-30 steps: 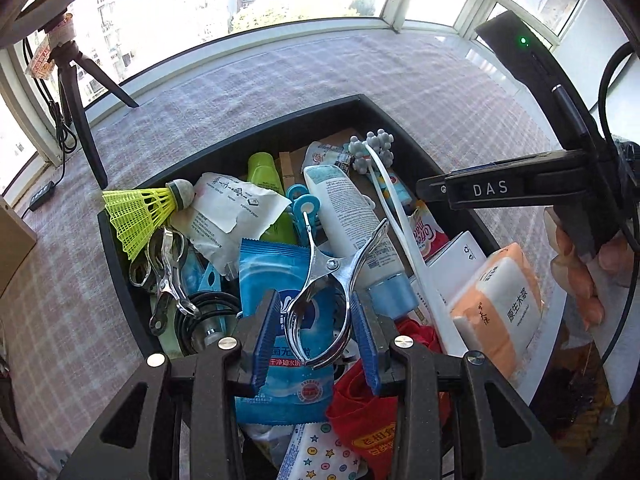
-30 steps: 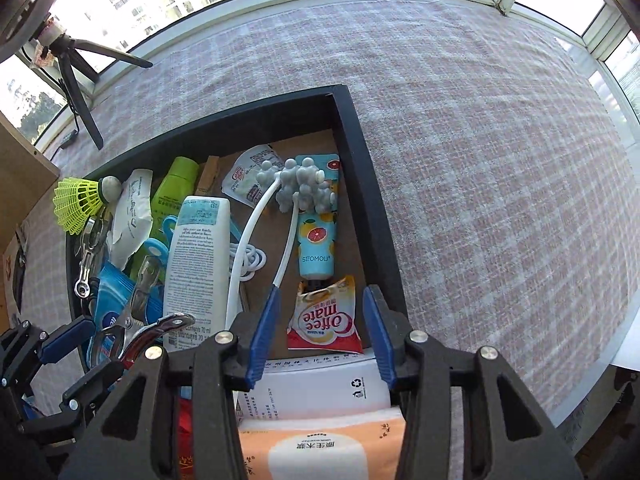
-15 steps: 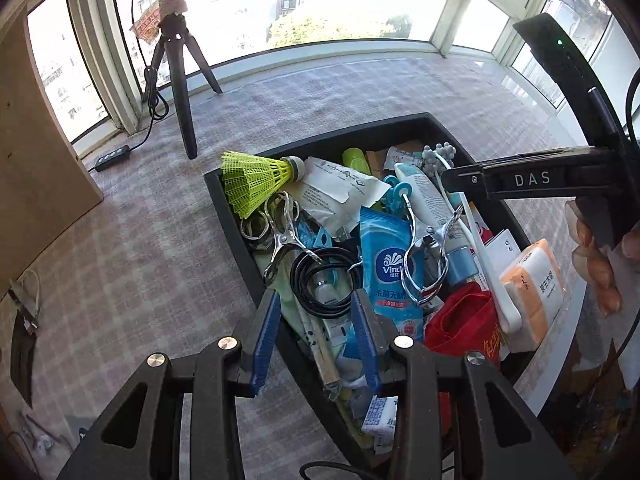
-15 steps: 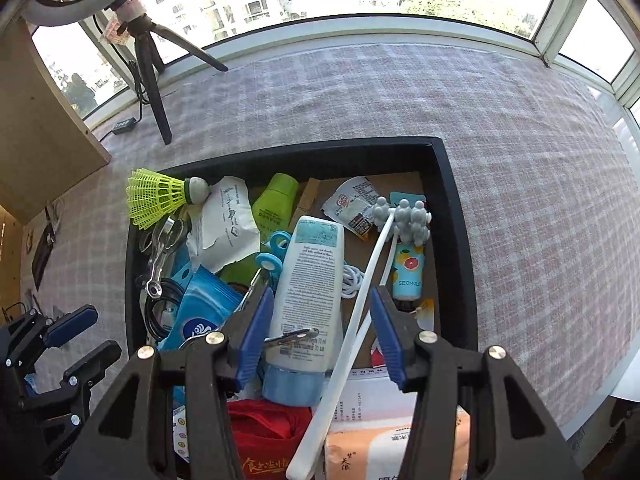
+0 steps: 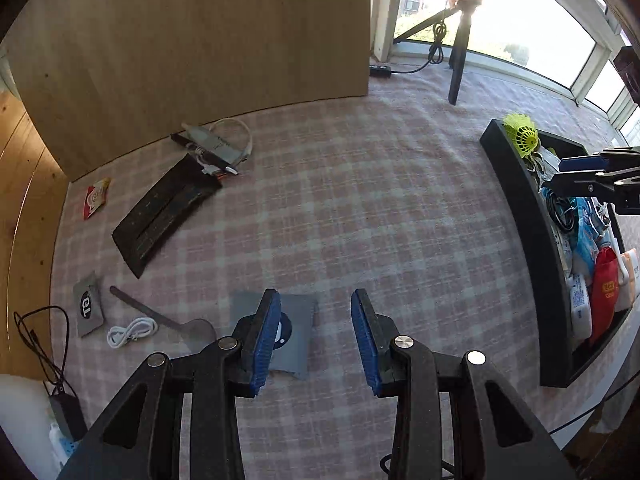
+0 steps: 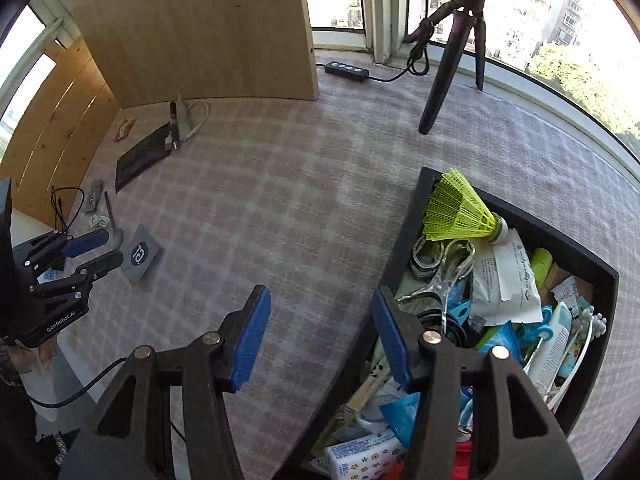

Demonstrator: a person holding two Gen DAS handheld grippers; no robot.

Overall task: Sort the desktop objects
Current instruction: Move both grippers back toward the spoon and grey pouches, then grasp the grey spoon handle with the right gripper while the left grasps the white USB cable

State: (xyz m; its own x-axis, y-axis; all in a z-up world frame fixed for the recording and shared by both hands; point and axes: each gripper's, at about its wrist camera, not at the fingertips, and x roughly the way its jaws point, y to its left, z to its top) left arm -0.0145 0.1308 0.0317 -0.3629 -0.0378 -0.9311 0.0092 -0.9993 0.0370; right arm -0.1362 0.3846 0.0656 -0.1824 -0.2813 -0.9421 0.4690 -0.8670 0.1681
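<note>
A: Where is your left gripper [image 5: 314,336] right now?

B: Over the checked desk [image 5: 360,208], pointing steeply down. Its blue pads stand partly apart with nothing between them — only the cloth shows in the gap. One pad overlaps a grey pouch [image 5: 294,332] lying on the desk below it.

A: And your right gripper [image 6: 320,336]?

B: Its jaws are spread wide and empty. It hangs at the near corner of the black tray [image 6: 404,248]; one finger is above the cloth, the other above the tray's wall.

A: What do you see in the tray?

B: A crowded heap. A yellow shuttlecock [image 6: 460,210] lies at the far corner, a metal clip [image 6: 440,276] just below it, a white paper sachet [image 6: 508,276] beside that, and a green bottle [image 6: 542,264] further right. A star-patterned tissue pack [image 6: 360,456] sits at the near end.

A: Anything already out on the desk?

B: Yes — well apart from the tray, near the wooden board [image 5: 192,48]: a dark flat case [image 5: 164,210], a red packet [image 5: 95,197], a small grey packet [image 5: 87,309], a coiled white cable [image 5: 132,331] and a slim nail file [image 5: 144,311]. A tripod [image 6: 452,56] stands by the window.
</note>
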